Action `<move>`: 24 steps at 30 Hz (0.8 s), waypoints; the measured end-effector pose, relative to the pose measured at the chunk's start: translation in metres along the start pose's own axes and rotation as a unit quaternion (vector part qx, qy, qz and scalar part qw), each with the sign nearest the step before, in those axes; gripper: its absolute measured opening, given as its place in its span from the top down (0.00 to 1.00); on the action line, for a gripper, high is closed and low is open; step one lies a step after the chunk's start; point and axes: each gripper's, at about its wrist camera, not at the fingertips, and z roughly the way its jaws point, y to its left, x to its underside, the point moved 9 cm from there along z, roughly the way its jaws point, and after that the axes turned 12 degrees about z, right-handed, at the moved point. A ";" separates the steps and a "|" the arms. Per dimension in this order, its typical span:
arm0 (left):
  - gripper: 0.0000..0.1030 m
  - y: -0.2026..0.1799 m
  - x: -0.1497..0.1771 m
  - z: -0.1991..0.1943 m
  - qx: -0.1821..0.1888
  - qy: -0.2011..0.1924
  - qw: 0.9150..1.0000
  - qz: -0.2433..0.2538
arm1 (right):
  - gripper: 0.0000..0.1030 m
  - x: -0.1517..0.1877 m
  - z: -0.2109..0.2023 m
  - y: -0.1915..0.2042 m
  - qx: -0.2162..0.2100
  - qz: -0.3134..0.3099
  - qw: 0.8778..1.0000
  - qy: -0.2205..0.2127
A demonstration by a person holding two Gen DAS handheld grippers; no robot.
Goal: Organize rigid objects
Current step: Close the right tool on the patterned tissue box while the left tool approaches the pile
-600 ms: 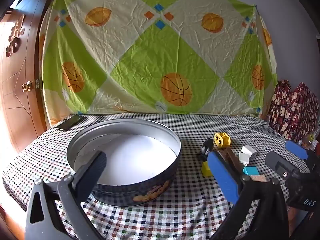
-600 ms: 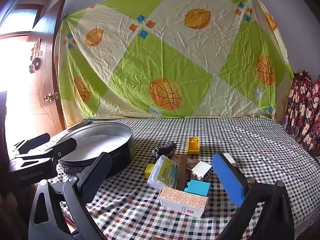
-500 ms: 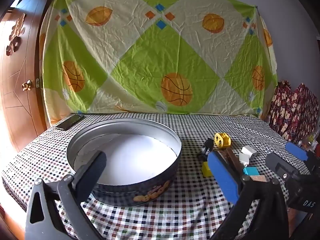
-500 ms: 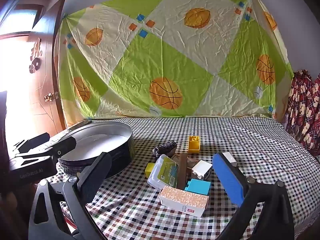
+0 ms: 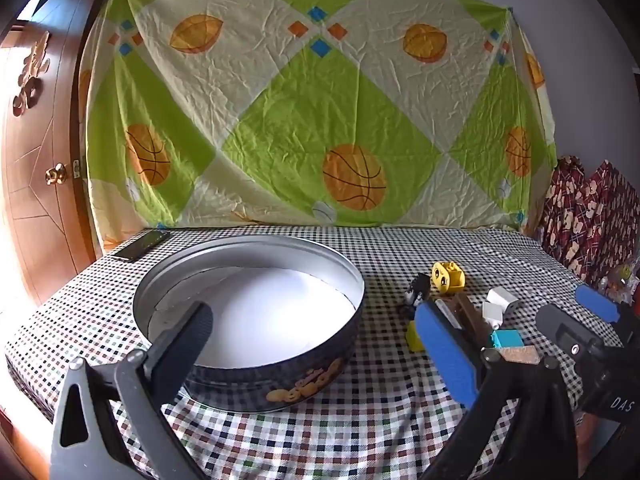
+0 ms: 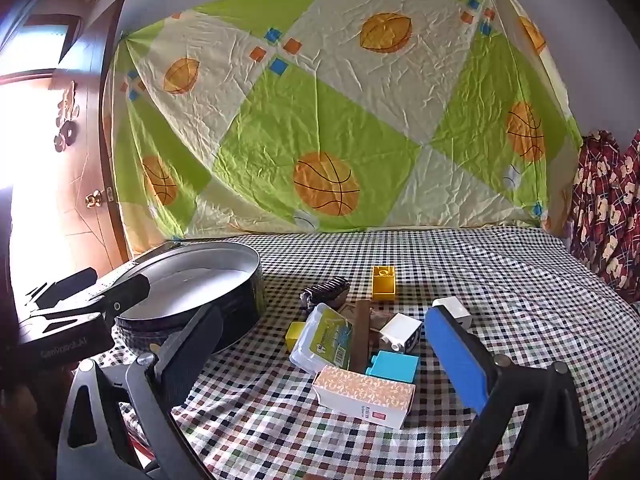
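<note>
We hold both grippers with fingers spread wide, empty: left gripper [image 5: 316, 348] over the round dark metal cookie tin [image 5: 256, 376], right gripper [image 6: 324, 364] over a pile of small rigid items: orange-patterned white box [image 6: 364, 394], cyan block [image 6: 394, 366], yellow brick [image 6: 384, 282]. All sit on the checkered desk [image 6: 500, 276], pile right of tin.

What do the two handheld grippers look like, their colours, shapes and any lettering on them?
Both match. The left gripper and right gripper each have black plastic triangular finger frames with cut-outs and round pivot bolts; one finger carries a black pad, the other a blue pad. White lettering marks each black body, only partly legible. No cables, hands or sleeves show.
</note>
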 end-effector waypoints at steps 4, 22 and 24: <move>0.00 -0.001 0.001 0.001 -0.002 0.001 1.000 0.001 | 0.01 0.002 0.002 -0.004 0.001 0.007 1.000 0.003; 0.00 -0.005 0.011 0.012 -0.005 0.011 1.000 0.002 | 0.01 0.021 0.013 -0.020 0.014 0.019 1.000 0.018; 0.00 -0.007 0.013 0.014 -0.004 0.013 1.000 0.004 | 0.01 0.024 0.014 -0.026 0.021 0.021 0.999 0.017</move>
